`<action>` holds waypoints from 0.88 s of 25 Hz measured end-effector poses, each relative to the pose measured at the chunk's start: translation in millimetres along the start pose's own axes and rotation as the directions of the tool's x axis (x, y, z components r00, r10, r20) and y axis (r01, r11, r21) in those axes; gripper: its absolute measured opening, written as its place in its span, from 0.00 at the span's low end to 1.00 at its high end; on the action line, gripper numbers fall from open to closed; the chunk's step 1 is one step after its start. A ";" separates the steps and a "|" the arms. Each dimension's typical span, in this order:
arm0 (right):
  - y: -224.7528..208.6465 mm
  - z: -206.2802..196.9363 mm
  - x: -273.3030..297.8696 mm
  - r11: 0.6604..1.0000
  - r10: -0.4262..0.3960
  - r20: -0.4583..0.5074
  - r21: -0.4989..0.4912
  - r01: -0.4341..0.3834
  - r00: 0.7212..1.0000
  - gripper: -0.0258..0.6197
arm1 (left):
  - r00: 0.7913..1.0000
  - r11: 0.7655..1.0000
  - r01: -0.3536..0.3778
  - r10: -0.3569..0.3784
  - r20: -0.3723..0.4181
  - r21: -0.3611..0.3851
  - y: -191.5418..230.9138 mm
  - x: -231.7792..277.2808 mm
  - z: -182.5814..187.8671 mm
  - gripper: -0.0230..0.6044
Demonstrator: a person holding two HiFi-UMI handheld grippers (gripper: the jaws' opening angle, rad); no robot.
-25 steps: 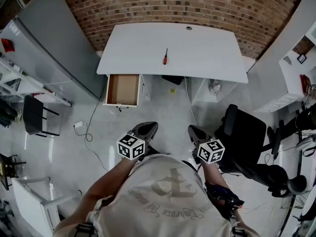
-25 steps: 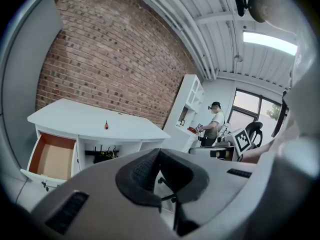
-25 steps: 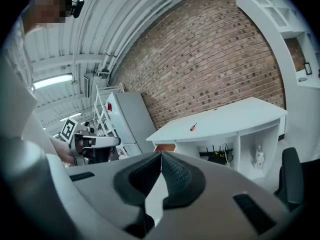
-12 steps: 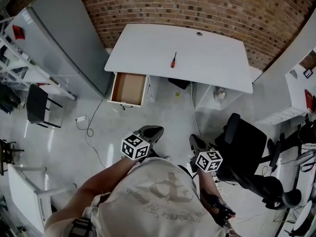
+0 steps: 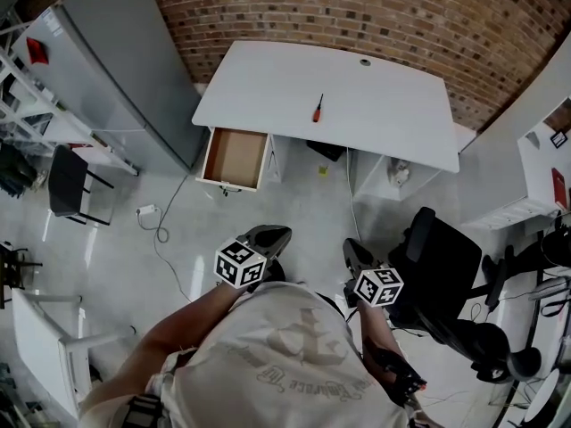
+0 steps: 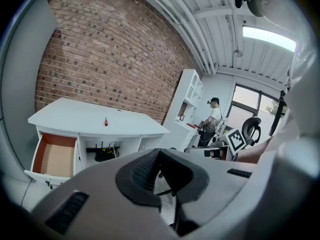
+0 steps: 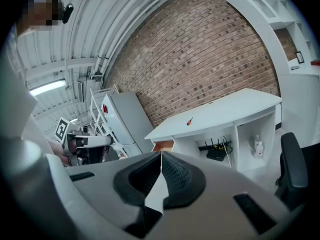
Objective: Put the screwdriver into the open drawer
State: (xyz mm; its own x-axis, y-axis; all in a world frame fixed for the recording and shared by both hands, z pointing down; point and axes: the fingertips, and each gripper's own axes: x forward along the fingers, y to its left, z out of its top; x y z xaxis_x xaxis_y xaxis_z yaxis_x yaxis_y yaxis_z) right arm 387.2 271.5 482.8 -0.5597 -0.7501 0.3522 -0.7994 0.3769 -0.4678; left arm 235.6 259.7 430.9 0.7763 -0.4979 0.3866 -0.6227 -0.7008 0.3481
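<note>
Head camera looks steeply down, gripper cameras forward; all share the distant drawer (image 5: 234,157).

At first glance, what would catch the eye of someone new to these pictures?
A small red-handled screwdriver lies alone on the white desk, which stands against a brick wall. Under the desk's left end, a drawer is pulled open and looks empty, its brown inside standing out against the pale floor.
</note>
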 end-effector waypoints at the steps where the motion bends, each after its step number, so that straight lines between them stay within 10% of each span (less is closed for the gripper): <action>1: 1.3 -1.7 3.1 1.000 0.004 -0.008 0.000 -0.004 1.000 0.08 | 1.000 1.000 -0.008 0.008 0.001 -0.005 3.1 -2.8 -0.9 0.07; 22: 7.7 20.2 84.2 0.997 -0.072 -0.056 0.018 0.074 0.996 0.08 | 0.999 0.998 0.046 -0.046 -0.007 -0.049 94.2 7.8 21.1 0.07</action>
State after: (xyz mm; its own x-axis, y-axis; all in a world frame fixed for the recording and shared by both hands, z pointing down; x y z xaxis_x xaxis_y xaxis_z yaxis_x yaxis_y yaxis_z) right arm 338.3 200.3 492.5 -0.5118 -0.7435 0.4304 -0.8344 0.3108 -0.4553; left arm 185.0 179.0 448.7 0.8035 -0.4613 0.3763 -0.5906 -0.6969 0.4068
